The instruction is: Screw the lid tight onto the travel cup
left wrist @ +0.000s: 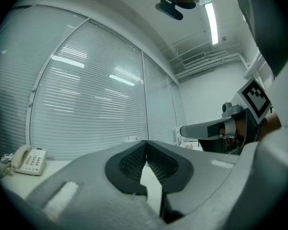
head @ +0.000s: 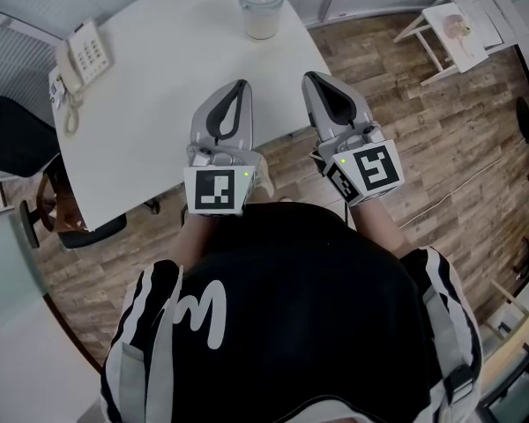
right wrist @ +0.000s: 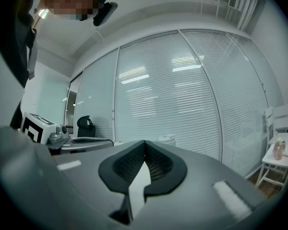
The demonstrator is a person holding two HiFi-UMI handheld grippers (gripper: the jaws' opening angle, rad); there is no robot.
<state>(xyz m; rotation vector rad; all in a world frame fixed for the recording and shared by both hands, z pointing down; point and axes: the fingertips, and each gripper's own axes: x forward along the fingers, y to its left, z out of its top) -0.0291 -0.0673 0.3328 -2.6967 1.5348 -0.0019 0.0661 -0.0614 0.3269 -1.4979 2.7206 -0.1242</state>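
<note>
The travel cup (head: 262, 7), pale with a lid on top, stands at the far edge of the white table (head: 167, 77). My left gripper (head: 241, 85) hovers over the table's near part, jaws shut and empty. My right gripper (head: 309, 77) is beside it at the table's right edge, also shut with nothing held. Both are well short of the cup. In the left gripper view the jaws (left wrist: 146, 143) meet at their tips, and the cup's lid (left wrist: 130, 139) peeks just above them. In the right gripper view the shut jaws (right wrist: 144, 143) hide most of the cup (right wrist: 166, 138).
A white desk telephone (head: 84, 55) sits at the table's left side. A black office chair (head: 18, 139) is at the left. A small white side table (head: 458, 29) with a bottle stands on the wooden floor at the right. Window blinds fill the far wall.
</note>
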